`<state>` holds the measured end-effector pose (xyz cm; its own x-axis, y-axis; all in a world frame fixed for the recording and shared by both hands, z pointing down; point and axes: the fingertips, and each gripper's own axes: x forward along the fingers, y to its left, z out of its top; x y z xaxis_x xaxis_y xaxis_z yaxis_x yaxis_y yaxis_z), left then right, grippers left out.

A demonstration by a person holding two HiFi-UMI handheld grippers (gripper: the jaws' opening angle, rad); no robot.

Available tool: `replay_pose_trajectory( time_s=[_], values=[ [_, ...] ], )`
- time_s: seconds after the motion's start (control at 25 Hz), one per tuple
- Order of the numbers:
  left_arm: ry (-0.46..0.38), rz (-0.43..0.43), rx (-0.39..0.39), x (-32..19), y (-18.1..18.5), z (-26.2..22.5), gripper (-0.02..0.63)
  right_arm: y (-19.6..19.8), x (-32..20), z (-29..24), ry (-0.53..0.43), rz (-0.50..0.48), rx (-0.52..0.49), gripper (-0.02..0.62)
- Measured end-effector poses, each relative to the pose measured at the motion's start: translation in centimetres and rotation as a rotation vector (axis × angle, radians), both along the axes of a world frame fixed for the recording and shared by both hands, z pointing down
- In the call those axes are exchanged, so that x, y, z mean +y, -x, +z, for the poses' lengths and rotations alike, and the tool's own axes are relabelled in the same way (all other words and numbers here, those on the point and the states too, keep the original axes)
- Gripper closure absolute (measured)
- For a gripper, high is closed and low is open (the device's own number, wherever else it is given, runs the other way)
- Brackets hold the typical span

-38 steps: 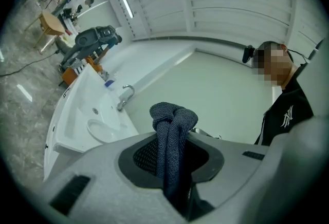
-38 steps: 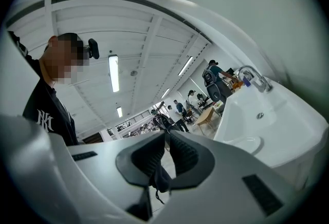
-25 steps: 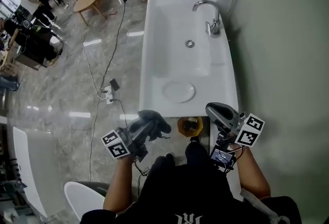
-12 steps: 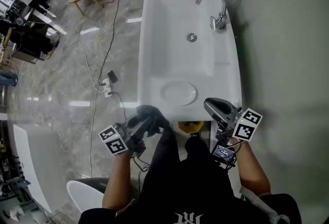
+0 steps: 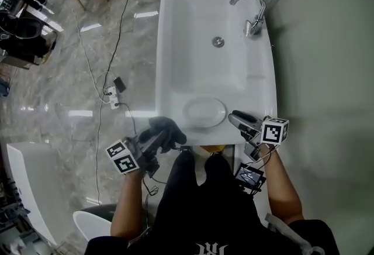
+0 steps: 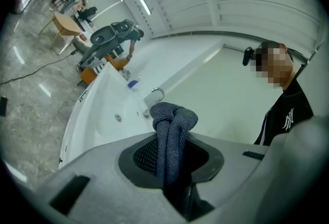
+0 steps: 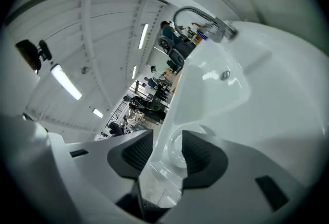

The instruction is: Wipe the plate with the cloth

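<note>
Here, the cloth (image 5: 168,127) is in the left gripper (image 5: 160,137), and the plate (image 5: 204,112) lies on the near end of the sink counter (image 5: 172,96).

The left gripper is clamped tight on the cloth, a dark grey, coarse-knit bundle that bulges above the pads; it looks soft and should mould to any curve. The right gripper (image 5: 236,118) has just been opening its jaws. They stand wide apart with nothing pinched, and the plate's right rim is just ahead of the gap. The plate is white, glossy, round and shallow, flat on the counter nearer than the basin (image 5: 204,37) and faucet (image 5: 251,8). It looks hard, slick and breakable, and likely to skate under wiping. Its right rim seems the place to pinch it, gently.
</note>
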<state>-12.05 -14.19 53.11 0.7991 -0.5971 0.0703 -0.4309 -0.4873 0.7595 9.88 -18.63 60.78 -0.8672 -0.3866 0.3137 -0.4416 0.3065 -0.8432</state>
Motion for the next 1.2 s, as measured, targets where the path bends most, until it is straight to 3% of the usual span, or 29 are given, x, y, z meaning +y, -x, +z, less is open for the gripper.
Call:
replay_pose_trajectory(
  time_s=[0.16, 0.28, 0.76, 1.12, 1.2],
  values=[
    [0.002, -0.012, 0.028, -0.9, 0.9, -0.1, 0.541, 0.2, -0.7, 3.9, 0.125, -0.023, 0.080, 0.428],
    [0.009, -0.013, 0.031, -1.0, 1.2, 0.2, 0.541, 0.8, -0.8, 5.6, 0.202, -0.039, 0.072, 0.410],
    [0.051, 0.024, 0.036, -1.1, 0.0, 1.9, 0.541, 1.6, -0.7, 9.2, 0.356, -0.066, 0.071, 0.402],
    [0.053, 0.019, 0.033, -1.1, 0.7, 1.8, 0.541, 2.7, -0.1, 9.7, 0.424, -0.122, 0.072, 0.457],
    [0.053, 0.013, 0.032, -1.1, 0.8, 1.9, 0.541, 2.6, 0.2, 10.3, 0.442, -0.137, 0.097, 0.526]
  ],
)
